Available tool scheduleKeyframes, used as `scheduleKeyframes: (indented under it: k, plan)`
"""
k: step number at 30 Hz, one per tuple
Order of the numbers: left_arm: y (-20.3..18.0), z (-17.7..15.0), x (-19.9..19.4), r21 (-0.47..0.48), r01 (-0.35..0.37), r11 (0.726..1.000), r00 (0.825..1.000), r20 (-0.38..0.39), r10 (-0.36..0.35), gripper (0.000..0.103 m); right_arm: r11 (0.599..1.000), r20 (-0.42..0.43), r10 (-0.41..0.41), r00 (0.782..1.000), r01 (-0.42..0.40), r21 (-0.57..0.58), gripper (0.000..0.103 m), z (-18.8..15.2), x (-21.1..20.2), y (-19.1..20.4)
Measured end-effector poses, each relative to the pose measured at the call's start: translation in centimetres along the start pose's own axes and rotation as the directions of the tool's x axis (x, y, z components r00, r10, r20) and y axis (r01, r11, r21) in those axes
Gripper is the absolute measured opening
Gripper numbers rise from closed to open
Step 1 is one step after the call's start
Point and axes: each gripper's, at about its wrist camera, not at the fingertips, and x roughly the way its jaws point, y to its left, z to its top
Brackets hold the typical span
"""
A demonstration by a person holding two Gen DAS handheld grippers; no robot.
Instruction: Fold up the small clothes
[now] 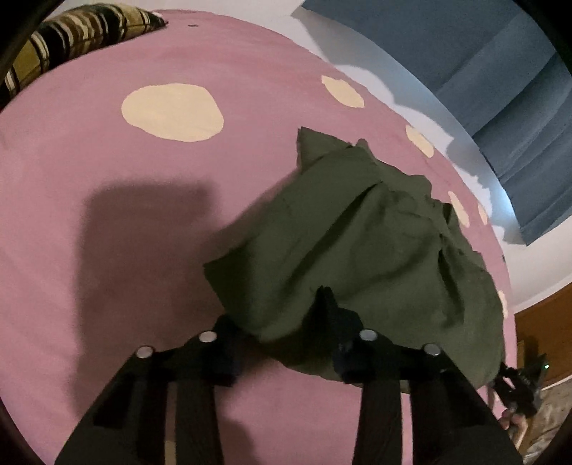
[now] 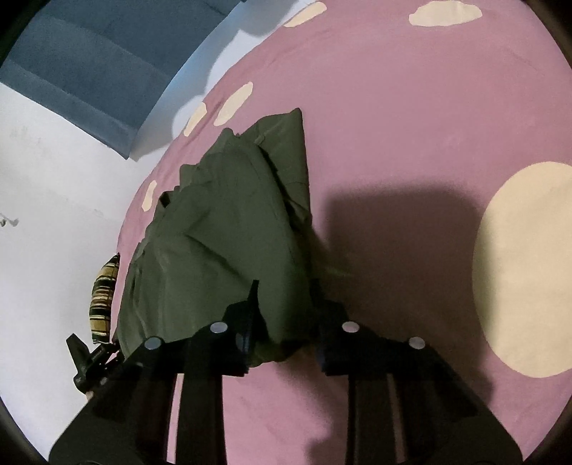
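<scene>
Olive garment (image 1: 361,243) lies rumpled on the pink sheet (image 1: 107,214) near its edge by the white wall (image 2: 53,179), cream spots around it. Left gripper (image 1: 279,322) has its jaws narrowed on the near hem, cloth between them; right gripper (image 2: 286,318) likewise pinches a fold (its right finger sits in shadow). Striped pillow (image 1: 71,32) is cut off at a far corner.

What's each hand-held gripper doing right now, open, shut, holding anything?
Left hand-held gripper: closed on the near edge of the green garment.
Right hand-held gripper: closed on the same garment's near edge.
</scene>
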Motion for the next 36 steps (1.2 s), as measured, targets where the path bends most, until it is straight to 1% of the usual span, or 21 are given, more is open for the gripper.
scheduleKeyframes:
  k: [2, 8, 14, 18, 19, 21, 23, 24, 25, 26, 28, 30, 32, 36]
  plan:
    - [-0.1, -0.1, 0.1, 0.018, -0.02, 1.0, 1.0, 0.003, 0.02, 0.034, 1.0, 0.001, -0.006, 1.0, 0.006, -0.007, 0.023, 0.0, 0.1, 0.0]
    - [-0.5, -0.3, 0.1, 0.052, -0.058, 0.997, 0.998, 0.016, 0.057, 0.034, 1.0, 0.009, 0.019, 1.0, -0.019, 0.012, 0.024, -0.2, 0.1, -0.2]
    - [-0.5, -0.2, 0.2, 0.056, -0.061, 0.997, 0.998, 0.017, 0.06, 0.034, 0.999, 0.023, 0.023, 0.999, -0.024, 0.047, 0.03, -0.1, -0.7, -0.9]
    - [-0.5, -0.2, 0.2, 0.054, -0.059, 0.997, 0.998, 0.017, 0.058, 0.034, 0.997, 0.037, -0.01, 0.999, 0.008, 0.073, 0.037, 0.1, -1.9, -1.3]
    - [-0.4, -0.2, 0.2, 0.052, -0.057, 0.997, 0.998, 0.017, 0.056, 0.034, 0.997, 0.045, -0.03, 0.999, 0.027, 0.077, 0.039, 0.2, -2.3, -1.2]
    - [-0.5, -0.3, 0.2, 0.051, -0.057, 0.997, 0.998, 0.017, 0.056, 0.034, 0.995, 0.072, -0.077, 0.994, 0.072, 0.069, 0.04, 0.5, -3.2, -0.7]
    - [-0.4, -0.2, 0.2, 0.05, -0.056, 0.997, 0.998, 0.017, 0.056, 0.034, 0.993, 0.117, -0.109, 0.987, 0.104, 0.048, 0.041, 0.8, -4.2, 0.6]
    - [-0.5, -0.3, 0.2, 0.05, -0.056, 0.997, 0.998, 0.017, 0.055, 0.034, 0.995, 0.146, -0.102, 0.984, 0.098, 0.033, 0.044, 1.0, -4.9, 1.8]
    - [-0.5, -0.3, 0.2, 0.049, -0.056, 0.997, 0.998, 0.017, 0.055, 0.034, 0.997, 0.168, -0.081, 0.982, 0.08, 0.017, 0.049, 1.2, -5.3, 3.1]
    - [-0.4, -0.3, 0.2, 0.05, -0.056, 0.997, 0.998, 0.017, 0.056, 0.034, 0.998, 0.176, -0.068, 0.982, 0.068, 0.005, 0.052, 1.3, -5.4, 3.9]
    - [-0.4, -0.3, 0.3, 0.051, -0.057, 0.997, 0.998, 0.017, 0.056, 0.034, 0.998, 0.186, -0.017, 0.982, 0.028, -0.055, 0.06, 1.4, -5.4, 7.1]
    - [-0.5, -0.3, 0.2, 0.05, -0.056, 0.997, 0.998, 0.018, 0.055, 0.034, 0.992, 0.162, 0.03, 0.986, -0.01, -0.123, 0.064, 1.1, -4.7, 10.4]
    - [-0.4, -0.3, 0.2, 0.049, -0.056, 0.997, 0.998, 0.017, 0.055, 0.034, 0.981, 0.107, 0.084, 0.991, -0.064, -0.182, 0.066, 0.5, -3.2, 13.7]
    - [-0.4, -0.3, 0.2, 0.05, -0.056, 0.997, 0.998, 0.018, 0.055, 0.035, 0.962, -0.013, 0.146, 0.989, -0.145, -0.23, 0.067, -1.0, 0.5, 17.6]
